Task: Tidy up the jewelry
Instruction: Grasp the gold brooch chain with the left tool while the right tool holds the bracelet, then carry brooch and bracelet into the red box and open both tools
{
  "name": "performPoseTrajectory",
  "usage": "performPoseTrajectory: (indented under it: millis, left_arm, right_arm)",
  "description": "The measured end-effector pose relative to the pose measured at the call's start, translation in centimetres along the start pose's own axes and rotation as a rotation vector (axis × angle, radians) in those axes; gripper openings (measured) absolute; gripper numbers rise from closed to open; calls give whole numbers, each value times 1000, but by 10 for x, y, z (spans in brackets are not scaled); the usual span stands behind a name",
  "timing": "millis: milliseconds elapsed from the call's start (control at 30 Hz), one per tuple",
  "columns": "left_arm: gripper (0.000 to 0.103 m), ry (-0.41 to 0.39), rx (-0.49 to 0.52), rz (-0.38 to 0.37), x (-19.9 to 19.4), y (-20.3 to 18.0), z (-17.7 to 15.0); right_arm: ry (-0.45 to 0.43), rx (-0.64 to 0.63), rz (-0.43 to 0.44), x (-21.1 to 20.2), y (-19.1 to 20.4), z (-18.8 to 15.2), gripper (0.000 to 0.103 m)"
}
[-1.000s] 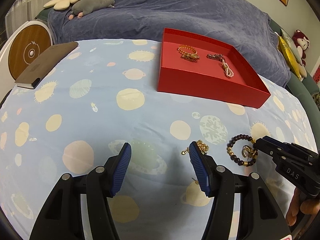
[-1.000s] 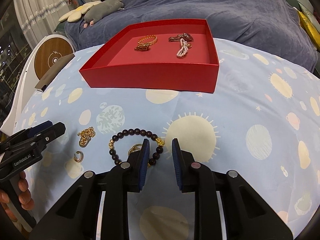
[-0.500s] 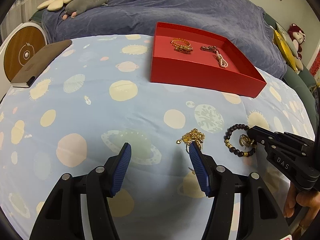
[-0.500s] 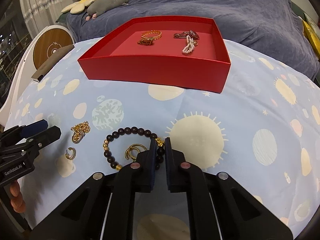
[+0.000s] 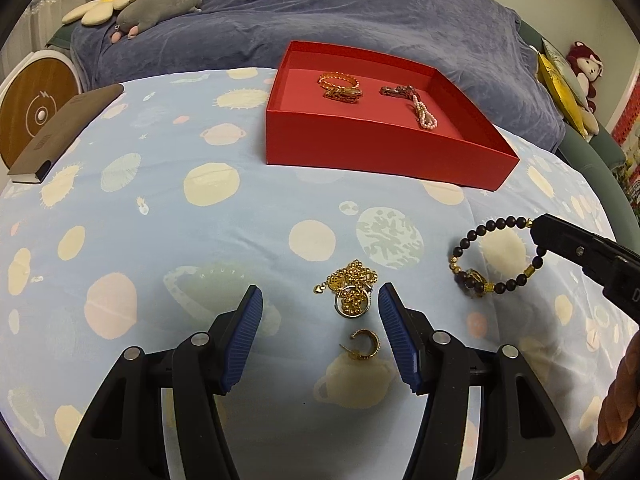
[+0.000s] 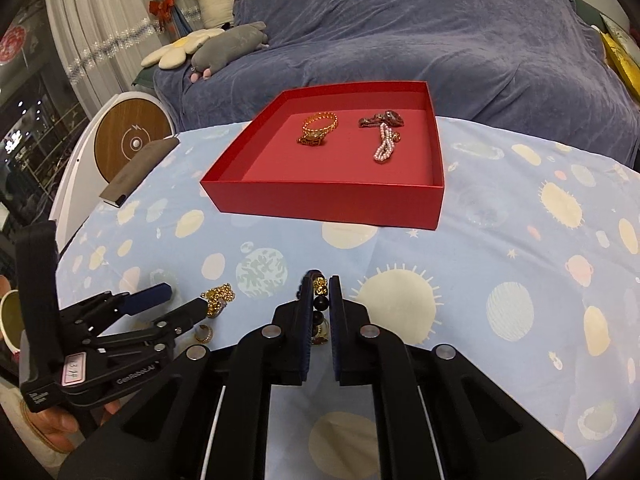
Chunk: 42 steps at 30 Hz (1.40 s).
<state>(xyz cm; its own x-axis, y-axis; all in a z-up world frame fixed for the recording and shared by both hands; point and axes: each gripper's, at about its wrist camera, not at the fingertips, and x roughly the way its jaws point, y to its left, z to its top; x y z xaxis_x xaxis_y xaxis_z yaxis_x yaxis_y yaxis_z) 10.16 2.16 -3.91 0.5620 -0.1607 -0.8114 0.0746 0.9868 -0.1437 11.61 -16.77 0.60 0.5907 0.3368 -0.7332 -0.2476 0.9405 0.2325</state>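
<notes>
A red tray [image 5: 380, 152] [image 6: 328, 204] on the planet-print cloth holds a gold bracelet [image 5: 340, 86] [image 6: 318, 128] and a pink bead strand with a dark clasp [image 5: 416, 104] [image 6: 384, 140]. My right gripper [image 6: 321, 286] [image 5: 538, 232] is shut on a dark bead bracelet [image 5: 496, 256] [image 6: 320, 298] and holds it above the cloth. My left gripper [image 5: 320, 304] [image 6: 182, 300] is open, its fingers either side of a gold chain pile [image 5: 352, 284] [image 6: 218, 296] and a gold hoop earring [image 5: 364, 344] on the cloth.
A brown notebook [image 5: 60, 132] [image 6: 140, 168] lies at the cloth's left edge beside a round wooden disc [image 5: 32, 108] [image 6: 130, 142]. A blue-covered sofa [image 6: 400, 40] with plush toys [image 5: 152, 4] stands behind the table.
My right gripper has closed on the dark bead bracelet and lifted it off the cloth. My left gripper has moved right, so the gold chain and earring now lie between its fingers.
</notes>
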Motion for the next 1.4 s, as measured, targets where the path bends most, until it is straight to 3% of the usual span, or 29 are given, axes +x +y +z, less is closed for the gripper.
performPoseTrajectory:
  millis: [333,433,500,567,633,867,1067,1400]
  left_arm:
    - [56,-18,12,12,18,-13,7]
    - [44,-25,20,8,20,-16,8]
    - [32,-27,27,4,21,-19,9]
    - [12,-26,35,-5,21,-21,9]
    - [5,-26,36,-15,21,-22,8]
    - [2,-44,-9,-82,4,-13,15]
    - [2,-103,-50,-127,-29,0,29]
    - [2,-145,-76,-152,-56,9,38]
  right_arm:
    - [16,-2,51,-9,7,-11,7]
    - [10,3,63,-14,7,-10,7]
    - [10,10,65,-15,5,-10,7]
    - [10,17,66,-15,3,-10,7]
    - [10,22,66,-16,1,-9,7]
    - [-3,24,70,-19,0,-6,7]
    - [-25,29,85,-27,1,-2,7]
    - [-69,23,113,-46,4,7,7]
